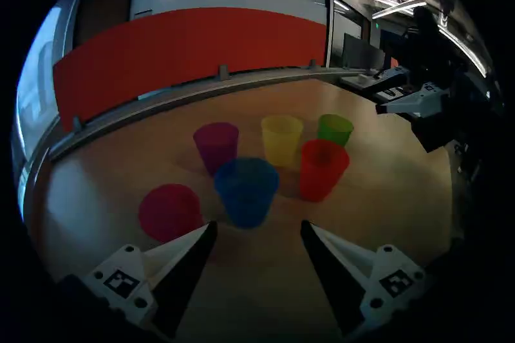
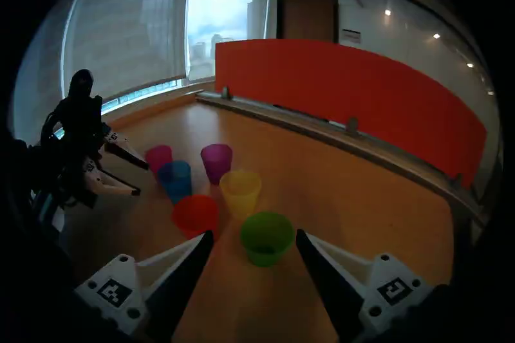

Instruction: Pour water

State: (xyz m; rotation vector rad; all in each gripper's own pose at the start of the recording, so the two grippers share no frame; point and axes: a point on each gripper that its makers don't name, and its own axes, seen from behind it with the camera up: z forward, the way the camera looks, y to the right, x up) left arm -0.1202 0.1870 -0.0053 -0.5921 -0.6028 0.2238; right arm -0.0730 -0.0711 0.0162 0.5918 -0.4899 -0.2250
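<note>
- The left tongs (image 1: 257, 226) are released, jaws wide apart, and grasp nothing as they hover low over the desk (image 1: 386, 208).
- Just ahead of their tips, in line with the gap, a blue cup (image 1: 246, 192) stands upright. The tips are clear of it.
- A pink cup (image 1: 170, 212) stands just beside the blue one, near the tip of the finger on the left of the view.
- Beyond the blue cup stand a purple cup (image 1: 216, 145), a yellow cup (image 1: 281, 139) and a red cup (image 1: 322, 168), with a green cup (image 1: 335, 129) farthest off. All are upright and close together.
- The right tongs (image 2: 253, 235) are released too, jaws spread. In the right gripper view the green cup sits about between their tips; whether a tip touches it I cannot tell.
- All six cups are translucent plastic. Whether any of them holds water I cannot tell.
- The desk is pale wood, with an orange-red partition (image 1: 193, 47) along its far edge.
- Behind it are glass walls, a window with a blind (image 2: 129, 34), and ceiling lights.
</note>
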